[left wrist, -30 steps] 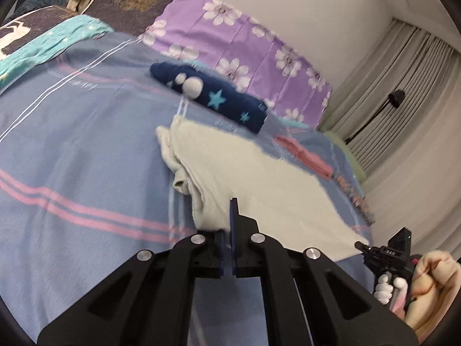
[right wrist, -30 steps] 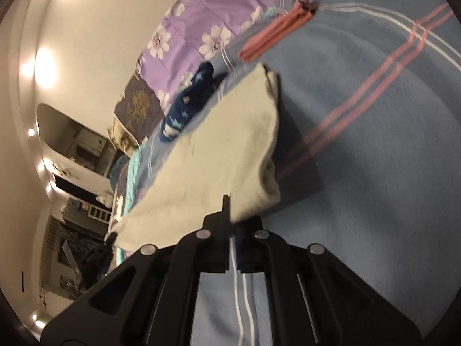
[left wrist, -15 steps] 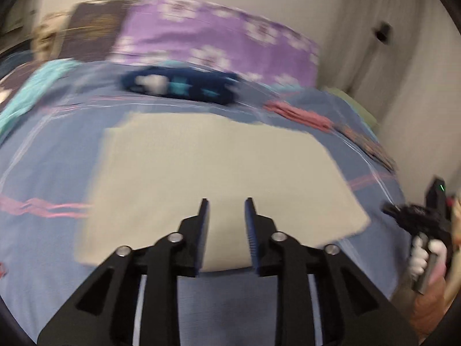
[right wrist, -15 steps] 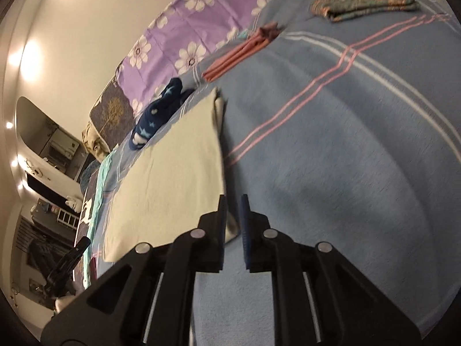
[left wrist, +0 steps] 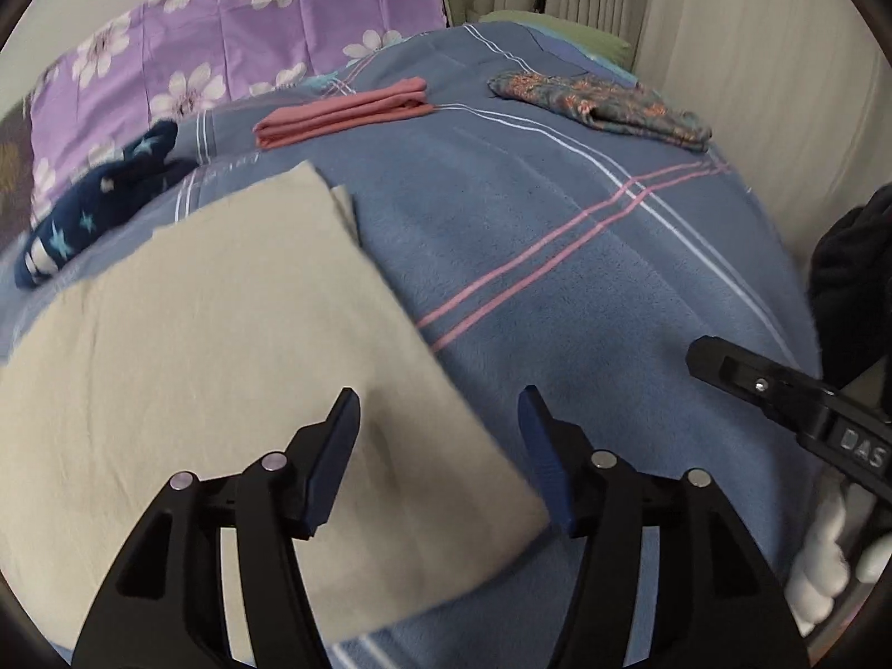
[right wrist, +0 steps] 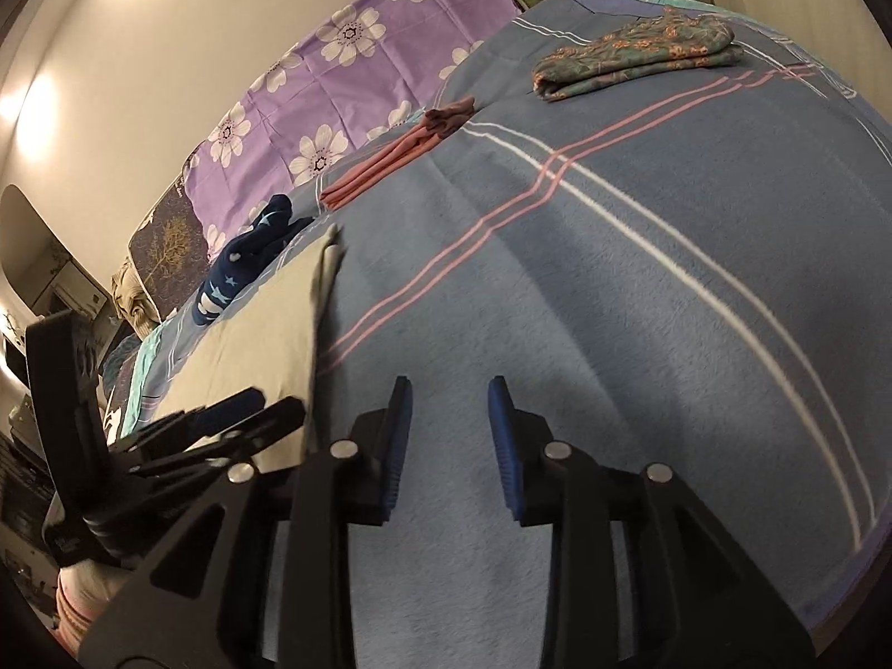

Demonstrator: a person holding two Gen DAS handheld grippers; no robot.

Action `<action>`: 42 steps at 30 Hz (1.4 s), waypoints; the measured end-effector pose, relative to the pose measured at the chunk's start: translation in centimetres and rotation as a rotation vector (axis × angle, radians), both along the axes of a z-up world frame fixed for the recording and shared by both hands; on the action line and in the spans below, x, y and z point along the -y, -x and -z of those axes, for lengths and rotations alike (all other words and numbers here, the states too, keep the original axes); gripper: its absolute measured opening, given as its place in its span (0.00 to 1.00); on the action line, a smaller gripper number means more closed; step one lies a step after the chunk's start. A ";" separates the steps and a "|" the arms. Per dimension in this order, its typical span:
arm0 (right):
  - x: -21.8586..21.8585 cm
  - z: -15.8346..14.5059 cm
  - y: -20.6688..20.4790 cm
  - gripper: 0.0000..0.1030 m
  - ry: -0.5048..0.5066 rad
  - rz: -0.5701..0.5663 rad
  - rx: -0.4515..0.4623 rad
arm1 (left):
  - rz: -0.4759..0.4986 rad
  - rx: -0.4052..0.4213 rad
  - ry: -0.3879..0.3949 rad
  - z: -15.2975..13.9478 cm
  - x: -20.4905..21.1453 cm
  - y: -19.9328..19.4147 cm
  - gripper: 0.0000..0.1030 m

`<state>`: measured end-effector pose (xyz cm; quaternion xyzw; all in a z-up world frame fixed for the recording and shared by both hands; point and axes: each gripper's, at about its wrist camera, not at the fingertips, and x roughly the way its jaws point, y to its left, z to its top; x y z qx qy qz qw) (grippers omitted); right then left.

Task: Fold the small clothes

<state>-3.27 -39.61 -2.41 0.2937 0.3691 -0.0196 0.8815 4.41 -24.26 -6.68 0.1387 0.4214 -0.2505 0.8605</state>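
Observation:
A cream folded garment point(left wrist: 212, 368) lies flat on the blue striped blanket point(left wrist: 557, 290). My left gripper point(left wrist: 437, 429) is open and empty, hovering over the garment's near right corner. My right gripper point(right wrist: 449, 418) is open and empty above bare blanket point(right wrist: 613, 306), to the right of the garment point(right wrist: 262, 329). The left gripper point(right wrist: 245, 412) shows at the left of the right wrist view, over the garment's edge. The right gripper's body point(left wrist: 780, 396) shows at the right of the left wrist view.
A folded pink garment point(left wrist: 345, 111), a folded floral teal garment point(left wrist: 602, 103) and a dark blue star-patterned garment point(left wrist: 95, 206) lie farther back on the bed. A purple flowered pillow point(left wrist: 223, 33) lines the wall. Curtains point(left wrist: 725, 56) hang at the right.
Both grippers were shut on the cream garment's edge, holding it up. They laid it flat, opened, and drew back to the right of it.

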 end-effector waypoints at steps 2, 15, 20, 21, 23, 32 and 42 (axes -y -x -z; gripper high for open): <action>0.2 0.2 -0.4 0.33 -0.003 -0.018 0.006 | -0.004 0.052 -0.057 0.1 0.7 0.2 0.58; -0.4 -0.8 -4.3 0.37 0.036 -0.197 0.026 | -0.131 -0.061 0.076 -0.7 -5.4 -2.3 0.32; -0.7 -0.2 -4.8 0.38 -0.004 -0.221 0.017 | -0.012 -0.115 0.103 -0.7 -2.4 -0.8 0.47; -0.5 0.1 -4.8 0.38 -0.004 -0.202 0.008 | 0.015 -0.088 0.053 -0.3 -1.1 -0.3 0.47; 0.2 0.7 -4.6 0.38 -0.023 -0.171 -0.006 | 0.030 -0.047 -0.023 0.5 0.4 0.4 0.47; 0.3 0.3 -4.5 0.38 0.022 -0.181 -0.022 | -0.068 -0.038 0.060 -1.1 -4.7 -1.0 0.02; -3.7 -1.5 -11.1 0.32 0.025 -0.365 -0.044 | -0.069 -0.124 0.112 0.4 -5.5 -1.1 0.02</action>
